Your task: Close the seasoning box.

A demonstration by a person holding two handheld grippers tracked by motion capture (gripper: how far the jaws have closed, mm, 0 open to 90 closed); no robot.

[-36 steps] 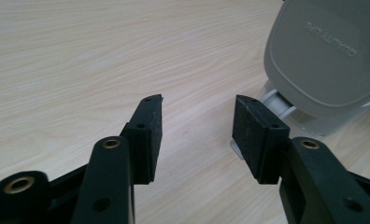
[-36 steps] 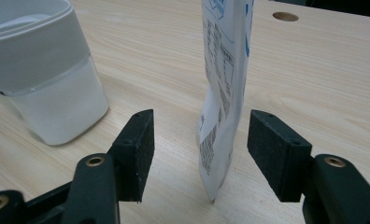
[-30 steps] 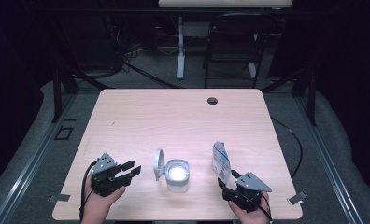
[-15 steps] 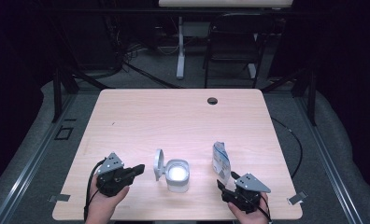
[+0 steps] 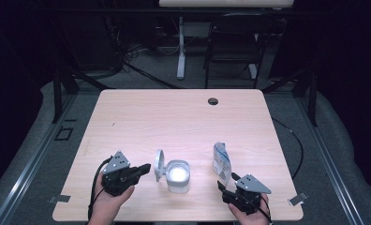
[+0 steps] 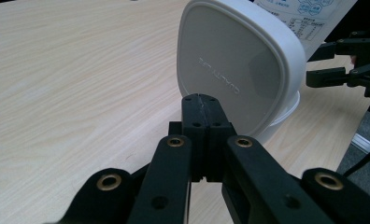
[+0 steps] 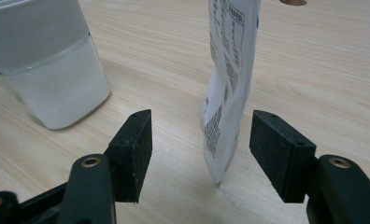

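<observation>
While the left claw (image 5: 145,168) sits pressed together at lower left, its tips just short of the raised lid (image 5: 159,162) of the white tub (image 5: 178,176), the right claw (image 5: 226,183) at lower right stands apart around the foot of the upright pouch (image 5: 221,160). Closing squarely on the pouch's narrow edge should stop it toppling. Upper bench (image 5: 174,117) is bare; the near edge is close.

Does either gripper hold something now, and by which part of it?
Nothing is held. The left gripper is shut and empty beside the container's lid; the right gripper stands open around the pouch, not touching.
</observation>
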